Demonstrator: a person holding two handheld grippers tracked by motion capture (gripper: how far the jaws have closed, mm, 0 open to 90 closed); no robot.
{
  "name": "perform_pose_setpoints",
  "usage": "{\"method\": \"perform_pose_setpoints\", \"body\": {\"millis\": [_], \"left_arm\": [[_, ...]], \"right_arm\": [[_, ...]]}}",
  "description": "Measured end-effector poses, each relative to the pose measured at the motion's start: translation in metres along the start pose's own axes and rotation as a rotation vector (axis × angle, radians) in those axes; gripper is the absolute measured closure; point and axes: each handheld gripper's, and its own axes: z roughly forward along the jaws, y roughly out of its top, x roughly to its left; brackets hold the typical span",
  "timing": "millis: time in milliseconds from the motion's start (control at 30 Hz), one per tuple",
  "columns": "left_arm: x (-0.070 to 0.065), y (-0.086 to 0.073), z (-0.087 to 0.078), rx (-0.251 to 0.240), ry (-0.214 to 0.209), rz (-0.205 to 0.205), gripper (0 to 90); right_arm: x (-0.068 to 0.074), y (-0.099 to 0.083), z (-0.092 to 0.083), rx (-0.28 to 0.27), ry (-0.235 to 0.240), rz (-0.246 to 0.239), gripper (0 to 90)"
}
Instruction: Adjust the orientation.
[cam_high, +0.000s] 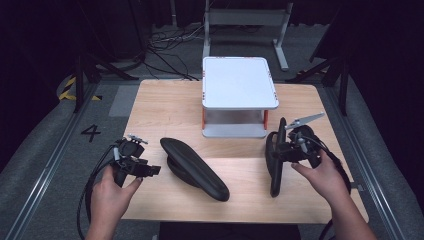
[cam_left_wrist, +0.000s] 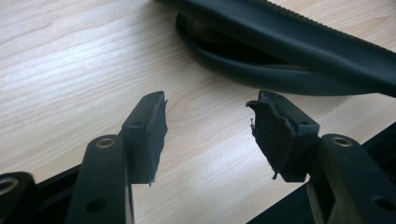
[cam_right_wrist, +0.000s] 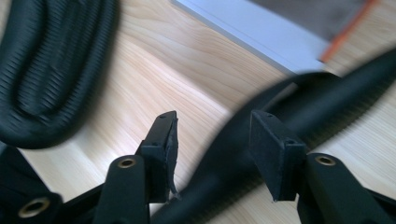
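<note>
Black padded armrest pads on a light wood table (cam_high: 150, 107), two of them. High view: one armrest pad (cam_high: 195, 169) lies flat, diagonal across table centre; a second armrest pad (cam_high: 275, 157) stands on its long edge at the right, in front of a white two-tier stand (cam_high: 240, 82). Left gripper (cam_high: 145, 171) sits at the table's left edge, just left of the flat pad, not touching it. Right gripper (cam_high: 281, 151) is right up against the upright pad, hand behind it

Left gripper view: jaws spread wide, nothing between them, bare wood below; flat armrest pad (cam_left_wrist: 299, 51) lies just beyond the fingertips, underside bracket showing, clear gap between tips and pad

Right gripper view: blurry. Upright armrest pad (cam_right_wrist: 327, 93) sweeps across, its edge running down into the gap between the two jaws. Jaws partway apart, straddling the edge; can't tell if the pads (cam_right_wrist: 273, 154) actually press on it, looks like a loose straddle. Flat pad (cam_right_wrist: 51, 65) upper left, stand's base (cam_right_wrist: 247, 28) at top

Step in hand, by my read: right gripper taking hold of the upright pad. To do it well: centre the thin edge between the jaws, close square on both faces, grab near the middle so it doesn't pivot or tip over. Left should stay clear or come in to steady the flat pad
</note>
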Motion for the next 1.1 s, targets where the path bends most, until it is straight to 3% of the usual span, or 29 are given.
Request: {"method": "perform_pose_setpoints", "body": {"millis": [67, 100, 300, 700, 867, 1100], "left_arm": [[0.002, -0.004, -0.001, 0.001, -0.007, -0.014, 43.4], [0.002, -0.008, -0.002, -0.001, -0.012, -0.029, 42.8], [0.005, -0.012, -0.002, -0.001, -0.016, -0.041, 41.5], [0.005, -0.001, 0.006, -0.009, -0.033, -0.019, 40.0], [0.008, 0.002, 0.008, -0.013, -0.042, -0.014, 39.7], [0.008, 0.004, 0.01, -0.008, -0.044, -0.011, 39.7]], "right_arm": [[0.014, 0.011, 0.011, 0.009, 0.028, -0.007, 50.0], [0.027, 0.02, 0.019, 0.015, 0.047, -0.038, 49.3], [0.061, 0.04, 0.04, 0.046, 0.095, -0.099, 47.4], [0.133, 0.071, 0.086, 0.077, 0.162, -0.212, 43.5], [0.158, 0.087, 0.107, 0.085, 0.17, -0.248, 42.6], [0.18, 0.099, 0.133, 0.109, 0.15, -0.286, 41.0]]}}
